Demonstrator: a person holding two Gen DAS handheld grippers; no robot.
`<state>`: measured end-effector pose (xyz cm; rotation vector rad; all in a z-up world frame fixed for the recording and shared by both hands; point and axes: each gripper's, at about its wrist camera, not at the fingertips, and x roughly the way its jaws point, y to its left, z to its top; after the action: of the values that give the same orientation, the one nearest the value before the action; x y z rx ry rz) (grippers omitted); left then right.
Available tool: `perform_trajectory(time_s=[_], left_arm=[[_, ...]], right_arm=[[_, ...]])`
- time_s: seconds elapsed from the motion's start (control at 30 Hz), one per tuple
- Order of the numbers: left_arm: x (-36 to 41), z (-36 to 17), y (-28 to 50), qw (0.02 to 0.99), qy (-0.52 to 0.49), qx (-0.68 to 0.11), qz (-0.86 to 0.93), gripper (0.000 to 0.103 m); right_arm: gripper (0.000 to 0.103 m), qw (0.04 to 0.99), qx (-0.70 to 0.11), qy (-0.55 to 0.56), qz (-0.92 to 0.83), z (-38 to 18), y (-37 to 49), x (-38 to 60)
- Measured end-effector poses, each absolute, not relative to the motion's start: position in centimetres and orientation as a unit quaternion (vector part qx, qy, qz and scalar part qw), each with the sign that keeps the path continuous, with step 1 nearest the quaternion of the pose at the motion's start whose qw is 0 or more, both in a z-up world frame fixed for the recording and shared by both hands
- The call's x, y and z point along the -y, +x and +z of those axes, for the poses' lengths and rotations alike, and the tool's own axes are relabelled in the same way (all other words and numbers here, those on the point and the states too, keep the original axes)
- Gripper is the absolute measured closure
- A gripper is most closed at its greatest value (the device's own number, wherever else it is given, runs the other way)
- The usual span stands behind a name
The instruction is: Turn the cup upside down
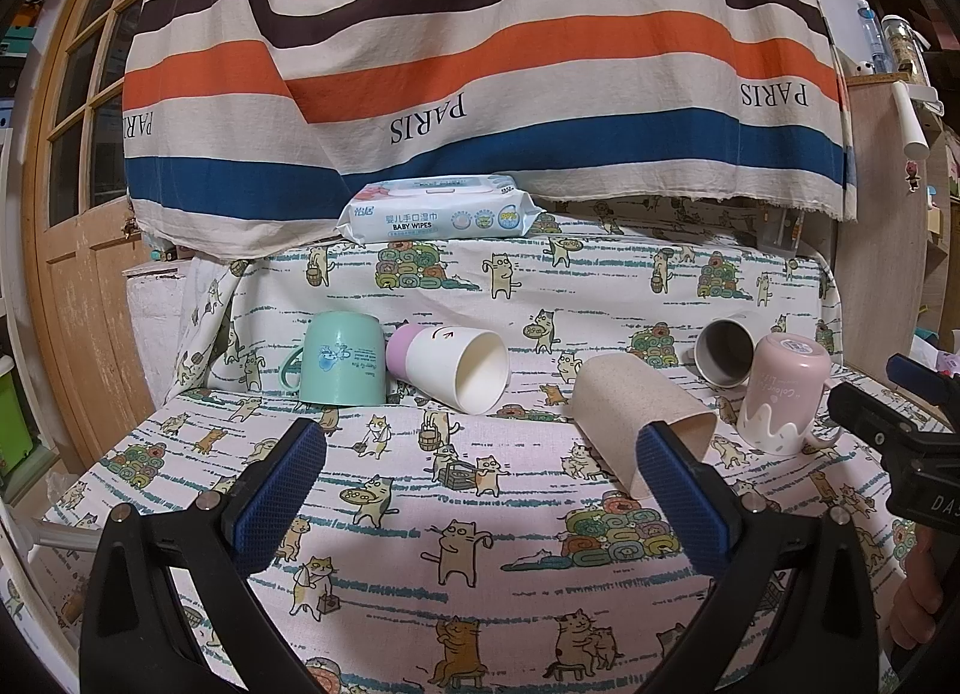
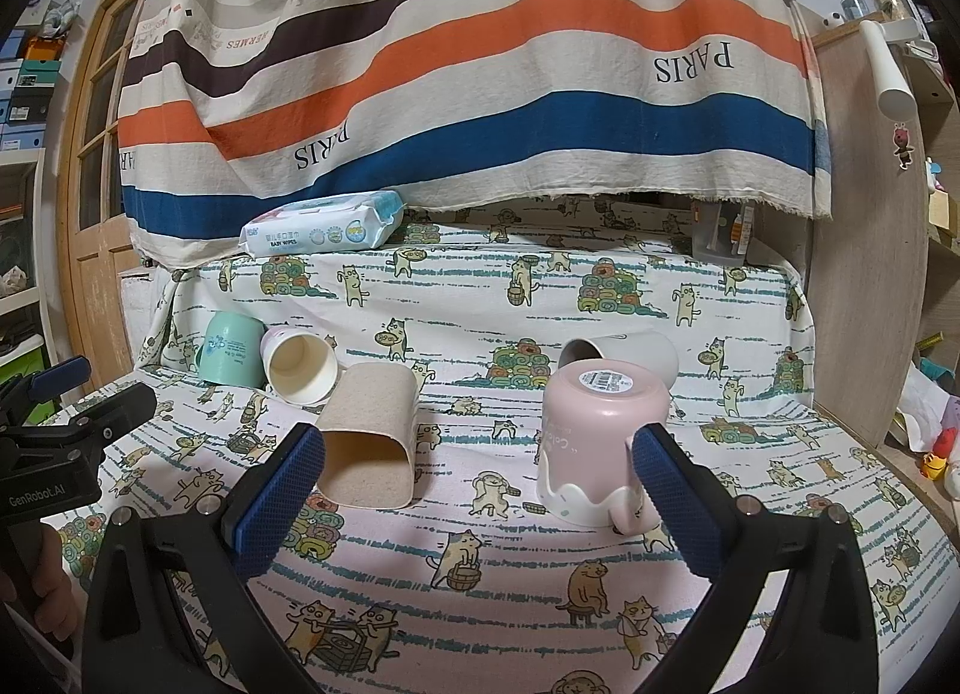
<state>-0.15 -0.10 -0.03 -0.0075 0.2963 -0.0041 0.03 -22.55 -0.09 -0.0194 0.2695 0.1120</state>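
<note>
Cups are found on the cat-print cloth [image 2: 480, 550]: a pink mug [image 2: 600, 442] stands upside down near the right edge, a tan cup [image 2: 372, 442] lies on its side at the middle, a white-and-pink cup [image 1: 450, 364] lies on its side touching an inverted green mug [image 1: 342, 361] toward the left edge, and a grey cup [image 1: 723, 349] lies on its side behind the pink mug. Left gripper [image 1: 480, 484] and right gripper [image 2: 480, 484] are both held spread apart with nothing between the fingers, clear of every cup. Wipes [image 1: 438, 211] are noted at the back edge, under a striped cloth [image 1: 480, 64].
</note>
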Motion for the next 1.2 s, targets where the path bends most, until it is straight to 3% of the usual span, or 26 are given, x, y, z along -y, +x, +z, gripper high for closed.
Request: perform_trajectory(time_s=[1.2], left_arm=[[0.09,-0.15,0.17,0.989,-0.004,-0.149,-0.001,0.0]], right_arm=[[0.0,0.988,-0.137,-0.011,0.066,-0.09,-0.11,22.52]])
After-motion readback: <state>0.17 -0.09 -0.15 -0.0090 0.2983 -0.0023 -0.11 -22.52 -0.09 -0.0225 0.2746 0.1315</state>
